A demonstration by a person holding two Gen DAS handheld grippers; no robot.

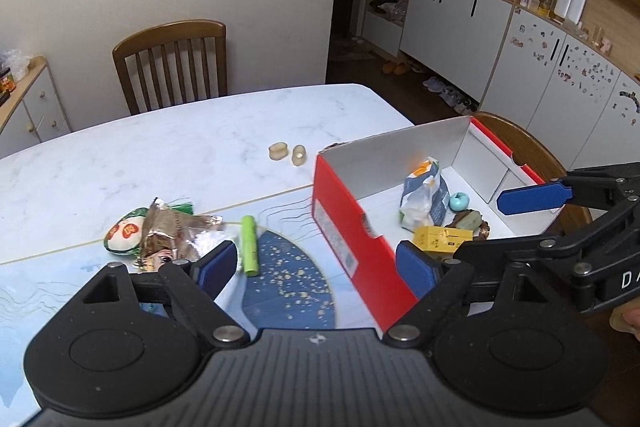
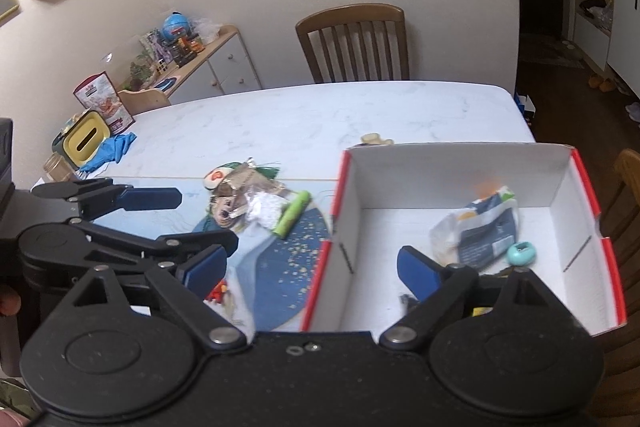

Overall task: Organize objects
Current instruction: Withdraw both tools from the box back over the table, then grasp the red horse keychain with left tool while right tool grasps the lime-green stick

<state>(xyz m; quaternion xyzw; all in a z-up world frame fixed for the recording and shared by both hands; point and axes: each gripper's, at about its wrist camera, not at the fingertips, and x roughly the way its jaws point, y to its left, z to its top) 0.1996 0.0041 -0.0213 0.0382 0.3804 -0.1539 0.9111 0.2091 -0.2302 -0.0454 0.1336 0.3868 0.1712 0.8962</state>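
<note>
Green tube (image 1: 249, 245) lies just beyond the released, empty left hand-held gripper (image 1: 316, 267).

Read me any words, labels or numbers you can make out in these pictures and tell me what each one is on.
"DA": white letters on the right gripper's black body, cut off by the picture's edge.
Red box: white label on its side, too blurred to read.
Yellow carton: dark print, too small to read.
Blue-grey bag: print blurred.
Foil wrapper: unreadable.
</note>
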